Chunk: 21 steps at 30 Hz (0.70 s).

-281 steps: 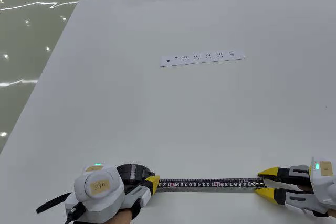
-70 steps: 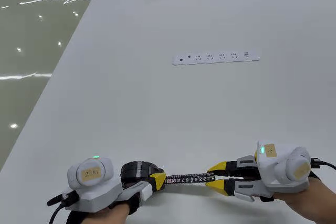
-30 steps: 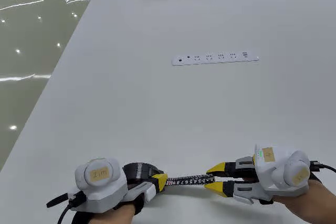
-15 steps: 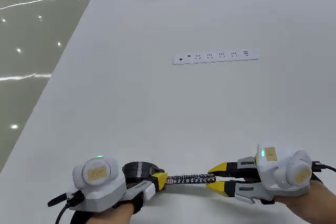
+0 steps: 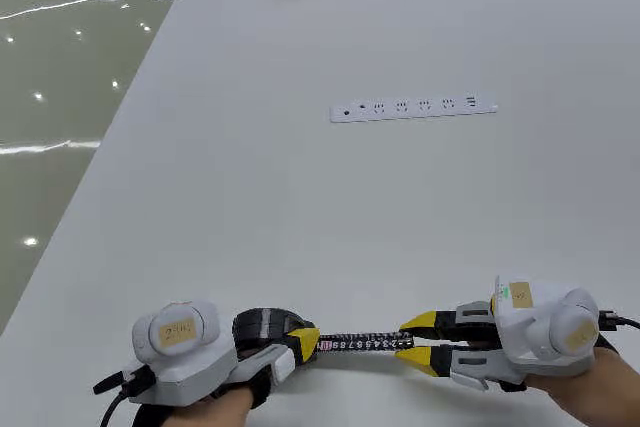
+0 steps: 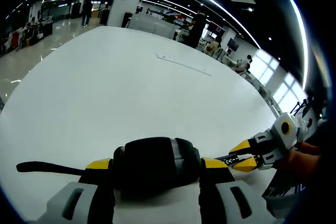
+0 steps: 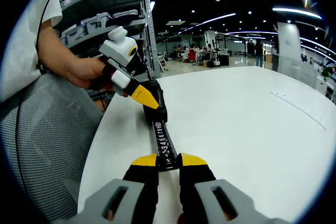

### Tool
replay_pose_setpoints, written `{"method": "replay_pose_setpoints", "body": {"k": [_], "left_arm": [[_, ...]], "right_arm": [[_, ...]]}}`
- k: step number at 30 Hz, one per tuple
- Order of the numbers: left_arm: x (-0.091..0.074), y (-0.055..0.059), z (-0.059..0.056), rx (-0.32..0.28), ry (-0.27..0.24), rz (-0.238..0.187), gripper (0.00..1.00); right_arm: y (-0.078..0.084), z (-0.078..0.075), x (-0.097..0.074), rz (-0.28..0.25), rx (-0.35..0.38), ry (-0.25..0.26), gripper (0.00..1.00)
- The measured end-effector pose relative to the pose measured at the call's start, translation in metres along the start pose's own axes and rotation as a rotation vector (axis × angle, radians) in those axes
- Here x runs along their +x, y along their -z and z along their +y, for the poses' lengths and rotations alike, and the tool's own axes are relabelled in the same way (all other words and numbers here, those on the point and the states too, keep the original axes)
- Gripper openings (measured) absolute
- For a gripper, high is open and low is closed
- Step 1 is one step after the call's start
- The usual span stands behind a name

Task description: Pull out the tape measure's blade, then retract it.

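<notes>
At the near edge of the bench (image 5: 300, 197): left tool (image 5: 285, 337) clamped around the black tape measure case (image 5: 262, 325); right tool (image 5: 415, 340) pinching the blade (image 5: 365, 341) end. Blade lies straight, left-right between them, a short length out. To retract, the right tool should travel leftward toward the case. Power strip (image 5: 413, 107) well beyond.

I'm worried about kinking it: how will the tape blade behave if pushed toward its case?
The blade runs straight from the case to the right gripper with no visible bend, so it is probably stiff over this short span. Thin as it looks, it may buckle if pushed endwise.
</notes>
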<state>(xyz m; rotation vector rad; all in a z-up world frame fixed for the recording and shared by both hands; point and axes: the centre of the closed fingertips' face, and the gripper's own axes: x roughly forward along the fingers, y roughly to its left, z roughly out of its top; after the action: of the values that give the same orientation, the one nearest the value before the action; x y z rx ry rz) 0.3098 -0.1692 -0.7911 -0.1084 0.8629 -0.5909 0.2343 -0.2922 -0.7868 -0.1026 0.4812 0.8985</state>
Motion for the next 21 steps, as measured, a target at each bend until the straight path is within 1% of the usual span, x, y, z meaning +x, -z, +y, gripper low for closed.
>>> {"method": "replay_pose_setpoints", "body": {"k": [5, 10, 12, 13, 14, 16, 18, 21], "left_arm": [[0.0003, -0.0011, 0.0004, -0.013, -0.001, -0.01, 0.63], [0.0003, -0.0015, -0.0002, -0.017, -0.001, -0.014, 0.63], [-0.0006, -0.0041, -0.0001, -0.07, 0.002, -0.025, 0.63], [-0.0009, -0.0043, 0.001, -0.074, 0.002, -0.024, 0.63], [-0.0005, -0.0037, 0.0003, -0.068, 0.001, -0.02, 0.63], [0.0005, -0.0021, -0.002, -0.026, -0.005, -0.002, 0.63], [0.0006, -0.0019, -0.002, -0.035, -0.006, -0.005, 0.63], [-0.0002, -0.0011, -0.0018, -0.032, -0.006, 0.0, 0.62]], "right_arm": [[-0.0037, -0.0011, -0.0003, -0.007, -0.004, 0.0, 0.12], [-0.002, 0.0, -0.0007, -0.001, -0.004, -0.003, 0.12], [-0.0003, 0.0007, -0.0004, 0.006, -0.007, -0.002, 0.12], [0.0001, 0.0012, -0.0006, 0.007, -0.006, -0.003, 0.12], [0.0006, 0.001, -0.0005, 0.005, -0.003, -0.001, 0.12], [0.0017, 0.0016, -0.0003, 0.007, -0.004, -0.002, 0.12], [0.0044, 0.0027, 0.0002, 0.014, -0.005, -0.005, 0.12], [0.0029, 0.0028, -0.0001, 0.009, -0.006, -0.002, 0.12]]}}
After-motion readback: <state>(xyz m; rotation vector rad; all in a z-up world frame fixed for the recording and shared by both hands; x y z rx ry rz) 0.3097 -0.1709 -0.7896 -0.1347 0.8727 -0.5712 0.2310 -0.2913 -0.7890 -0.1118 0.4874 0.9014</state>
